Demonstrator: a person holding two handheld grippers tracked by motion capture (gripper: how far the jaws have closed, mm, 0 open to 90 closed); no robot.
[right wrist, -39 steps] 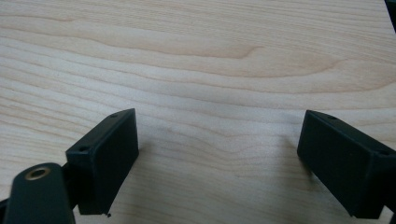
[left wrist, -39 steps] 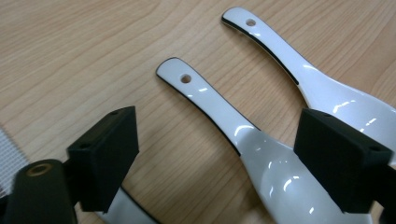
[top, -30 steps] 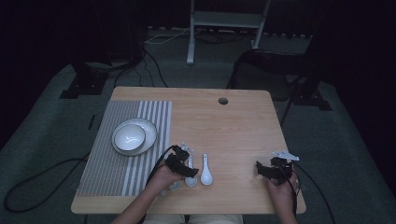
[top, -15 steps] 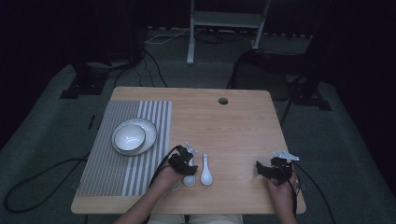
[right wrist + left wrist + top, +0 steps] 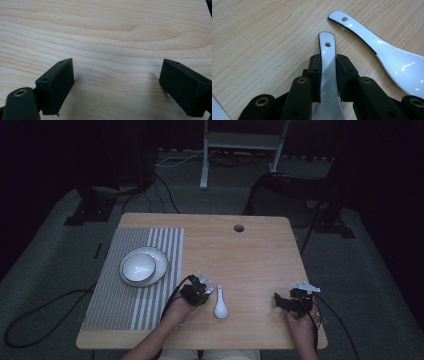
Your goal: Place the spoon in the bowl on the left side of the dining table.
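looking for writing first, we find no brand, label or lettering we can read on anything. we take the striped placemat (image 5: 115, 295) as our landmark: it lies on the left part of the wooden table (image 5: 250, 250) and carries a white bowl (image 5: 138, 266) on a white plate (image 5: 159, 265). just beside the placemat's right edge, near the table's front, the left gripper (image 5: 202, 292) holds a white ceramic spoon (image 5: 327, 67). that spoon is glossy white with a thin dark line along its rim and a small round hole near the tip of its handle; the handle sticks out past the pads and the bowl end runs back under the gripper. the jaws have just been closing and now sit narrow, both black pads pressed against the handle's sides. a second spoon (image 5: 220, 306) of the same make, also white with a holed handle, lies on the bare wood just to the right of the held one and a little farther from the placemat, close but not touching it in the left gripper view. the left forearm comes up from the front edge at a slant, the gripper pointing away and to the right. the right gripper (image 5: 283, 302) rests well to the right of the placemat, near the table's front right corner, its jaws spread wide over bare wood with nothing between them.
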